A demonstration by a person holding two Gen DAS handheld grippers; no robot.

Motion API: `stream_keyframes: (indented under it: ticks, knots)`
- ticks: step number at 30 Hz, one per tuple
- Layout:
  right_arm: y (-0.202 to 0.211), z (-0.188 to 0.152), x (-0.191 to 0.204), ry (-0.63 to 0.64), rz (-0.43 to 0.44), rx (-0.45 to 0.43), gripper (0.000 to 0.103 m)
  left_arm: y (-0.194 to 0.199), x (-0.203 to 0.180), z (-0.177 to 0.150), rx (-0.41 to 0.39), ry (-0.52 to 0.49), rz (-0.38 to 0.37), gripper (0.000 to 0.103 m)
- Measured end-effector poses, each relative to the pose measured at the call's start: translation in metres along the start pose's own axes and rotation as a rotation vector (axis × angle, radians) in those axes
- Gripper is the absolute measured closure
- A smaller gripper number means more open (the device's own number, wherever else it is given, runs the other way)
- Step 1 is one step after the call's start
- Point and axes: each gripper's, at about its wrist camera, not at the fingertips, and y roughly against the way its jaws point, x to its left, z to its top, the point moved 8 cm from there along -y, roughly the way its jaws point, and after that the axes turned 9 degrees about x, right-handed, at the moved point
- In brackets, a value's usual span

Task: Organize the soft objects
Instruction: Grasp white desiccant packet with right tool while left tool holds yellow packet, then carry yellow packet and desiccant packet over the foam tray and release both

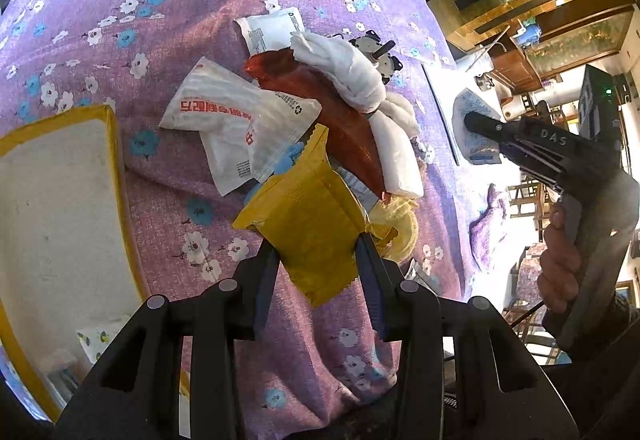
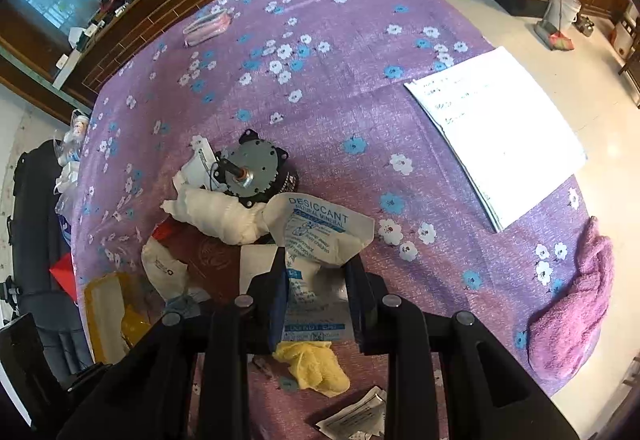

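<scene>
The left gripper (image 1: 318, 248) grasps a yellow packet (image 1: 308, 228); the right gripper (image 2: 318, 280) clenches a desiccant bag (image 2: 320, 236). Both hang above the pile. Next, probably, comes carrying them to the yellow-rimmed box (image 1: 114, 159).

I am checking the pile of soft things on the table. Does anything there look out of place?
Yes. A grey metal motor with a shaft sits at the far edge of the pile, touching the white cloth roll. It is hard, while the packets and cloths around it are soft.

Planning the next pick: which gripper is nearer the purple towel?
Right. The right gripper, holding the desiccant bag, is beside the purple towel; the left gripper, holding a yellow packet, is farther.
</scene>
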Motion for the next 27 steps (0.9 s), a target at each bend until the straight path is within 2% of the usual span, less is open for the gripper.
stream_keyframes:
  ticks: [6, 12, 17, 21, 24, 27]
  knots:
    - [0.005, 0.014, 0.015, 0.07, 0.072, -0.09, 0.077, -0.003, 0.002, 0.004, -0.057, -0.004, -0.025, 0.065]
    - [-0.019, 0.016, 0.045, 0.192, 0.231, -0.127, 0.077, -0.011, 0.007, 0.01, -0.135, 0.001, -0.08, 0.065]
    - [-0.028, -0.001, 0.059, 0.288, 0.375, -0.181, 0.077, -0.002, 0.009, 0.0, -0.292, 0.005, -0.089, 0.065]
    - [-0.014, -0.036, 0.059, 0.378, 0.503, -0.283, 0.077, 0.01, 0.0, -0.036, -0.45, -0.017, -0.083, 0.065]
    - [0.005, -0.075, 0.048, 0.397, 0.59, -0.348, 0.077, 0.024, -0.017, -0.085, -0.567, -0.032, -0.039, 0.065]
    - [0.028, -0.115, 0.048, 0.402, 0.652, -0.346, 0.077, 0.041, -0.033, -0.13, -0.636, -0.014, 0.009, 0.065]
